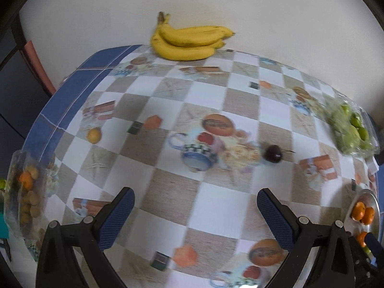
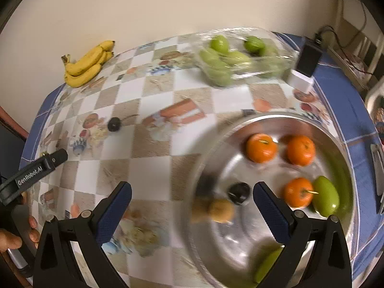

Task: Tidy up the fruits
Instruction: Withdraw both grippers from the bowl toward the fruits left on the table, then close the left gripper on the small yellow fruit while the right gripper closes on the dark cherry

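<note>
Presently both grippers stand with jaws spread wide and nothing between the pads. Left gripper [image 1: 195,218] faces the patterned tablecloth [image 1: 216,206]; the loose dark cherry [image 1: 273,153] lies ahead of it toward one o'clock, beyond the right-hand pad, its thin stem pointing toward three o'clock. No other fruit sits between claw and cherry.

Right gripper [image 2: 192,216] hovers over the near rim of the steel bowl [image 2: 336,144], which already contains three tangerines [image 2: 261,147], a green mango [image 2: 326,196], a second dark cherry [image 2: 239,192] and a brownish-yellow fruit [image 2: 220,210], blurred. From this camera the loose cherry on the cloth [image 2: 114,124] lies well away toward ten o'clock, close to the tip of the left gripper [image 2: 57,157] seen at nine o'clock.

Judgement: the left gripper is the nearer one for the loose cherry; a short advance with a slight rightward shift would bracket it, ideally closing across the body and clear of the stem.

Other unsorted fruit: banana bunch [image 1: 189,40] at twelve o'clock by the wall, long axis crosswise to the left claw; bagged green mangoes [image 1: 348,129] at two o'clock; a small yellow fruit [image 1: 93,135] at ten o'clock.
</note>
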A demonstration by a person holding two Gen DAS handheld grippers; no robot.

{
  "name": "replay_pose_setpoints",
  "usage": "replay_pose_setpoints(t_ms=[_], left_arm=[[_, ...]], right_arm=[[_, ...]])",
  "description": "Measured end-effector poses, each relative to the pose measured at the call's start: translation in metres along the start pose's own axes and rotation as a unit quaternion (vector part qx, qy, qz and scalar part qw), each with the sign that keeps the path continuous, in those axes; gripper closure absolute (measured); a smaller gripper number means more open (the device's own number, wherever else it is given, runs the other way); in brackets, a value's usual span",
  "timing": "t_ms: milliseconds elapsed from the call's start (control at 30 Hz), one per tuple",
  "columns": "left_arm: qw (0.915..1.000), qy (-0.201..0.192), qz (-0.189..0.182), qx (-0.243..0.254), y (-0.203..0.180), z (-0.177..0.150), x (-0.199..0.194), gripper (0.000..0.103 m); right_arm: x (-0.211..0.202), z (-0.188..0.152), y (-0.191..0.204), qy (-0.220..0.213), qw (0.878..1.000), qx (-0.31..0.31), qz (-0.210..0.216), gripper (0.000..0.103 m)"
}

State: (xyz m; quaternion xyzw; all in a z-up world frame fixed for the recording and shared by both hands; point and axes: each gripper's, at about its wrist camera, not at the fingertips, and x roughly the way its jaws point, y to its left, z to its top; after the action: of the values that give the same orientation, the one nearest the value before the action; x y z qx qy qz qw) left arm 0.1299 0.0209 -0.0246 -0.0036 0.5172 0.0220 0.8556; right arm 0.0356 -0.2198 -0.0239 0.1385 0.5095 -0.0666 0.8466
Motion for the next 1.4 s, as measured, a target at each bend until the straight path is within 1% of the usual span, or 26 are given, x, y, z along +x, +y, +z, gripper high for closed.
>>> replay_pose_setpoints(t_ms=[100, 200, 400, 500, 567, 700, 733, 767, 833, 900, 967, 1033, 1100, 1167, 1233, 1300, 1400], left_arm=[[0.9998, 0.006, -0.003, -0.021, 0.022, 0.001, 0.007, 0.000], [0.9986, 0.013, -0.014, -0.049, 0.045, 0.003, 0.014, 0.000], [0.9969, 0.007, -0.026, -0.074, 0.081, 0.011, 0.021, 0.000], [0.9975, 0.012, -0.020, -0.067, 0.098, 0.016, 0.029, 0.000], [0.9977, 0.017, -0.014, -0.064, 0.113, 0.022, 0.033, 0.000], [0.9986, 0.019, -0.011, -0.049, 0.136, 0.039, 0.036, 0.000], [0.9987, 0.021, -0.015, -0.045, 0.141, 0.044, 0.036, 0.000], [0.9985, 0.022, -0.025, -0.043, 0.146, 0.049, 0.037, 0.000], [0.9984, 0.021, -0.036, -0.039, 0.155, 0.058, 0.037, 0.000], [0.9985, 0.024, -0.036, -0.034, 0.162, 0.066, 0.038, 0.000], [0.9980, 0.038, -0.039, -0.032, 0.168, 0.075, 0.043, 0.000], [0.9967, 0.054, -0.046, -0.039, 0.175, 0.081, 0.048, 0.002], [0.9954, 0.067, -0.049, -0.048, 0.180, 0.084, 0.054, 0.005], [0.9940, 0.081, -0.051, -0.053, 0.183, 0.086, 0.062, 0.015], [0.9930, 0.091, -0.049, -0.058, 0.186, 0.087, 0.069, 0.018], [0.9916, 0.098, -0.053, -0.066, 0.189, 0.087, 0.076, 0.018], [0.9892, 0.109, -0.057, -0.080, 0.194, 0.085, 0.087, 0.026]], right_arm=[[0.004, 0.007, 0.019, -0.003, 1.000, -0.009, 0.008, 0.002], [0.008, 0.012, 0.039, -0.007, 1.000, -0.021, 0.017, 0.002], [0.018, 0.021, 0.077, -0.010, 0.998, -0.048, 0.035, 0.002], [0.024, 0.027, 0.091, -0.008, 0.998, -0.055, 0.039, 0.005], [0.028, 0.031, 0.099, -0.005, 0.997, -0.058, 0.042, 0.009], [0.039, 0.042, 0.110, 0.002, 0.997, -0.060, 0.041, 0.010], [0.041, 0.043, 0.112, 0.004, 0.997, -0.062, 0.040, 0.012], [0.044, 0.046, 0.114, 0.007, 0.997, -0.066, 0.039, 0.019], [0.052, 0.050, 0.117, 0.017, 0.997, -0.064, 0.040, 0.023], [0.060, 0.056, 0.119, 0.027, 0.997, -0.056, 0.044, 0.024], [0.066, 0.061, 0.122, 0.036, 0.997, -0.052, 0.044, 0.029], [0.072, 0.066, 0.124, 0.047, 0.997, -0.045, 0.041, 0.032], [0.077, 0.070, 0.126, 0.056, 0.997, -0.041, 0.034, 0.032], [0.081, 0.073, 0.128, 0.061, 0.997, -0.040, 0.028, 0.037], [0.085, 0.075, 0.129, 0.068, 0.997, -0.037, 0.025, 0.039], [0.090, 0.078, 0.128, 0.075, 0.996, -0.031, 0.021, 0.040], [0.096, 0.079, 0.129, 0.084, 0.996, -0.026, 0.021, 0.048]])
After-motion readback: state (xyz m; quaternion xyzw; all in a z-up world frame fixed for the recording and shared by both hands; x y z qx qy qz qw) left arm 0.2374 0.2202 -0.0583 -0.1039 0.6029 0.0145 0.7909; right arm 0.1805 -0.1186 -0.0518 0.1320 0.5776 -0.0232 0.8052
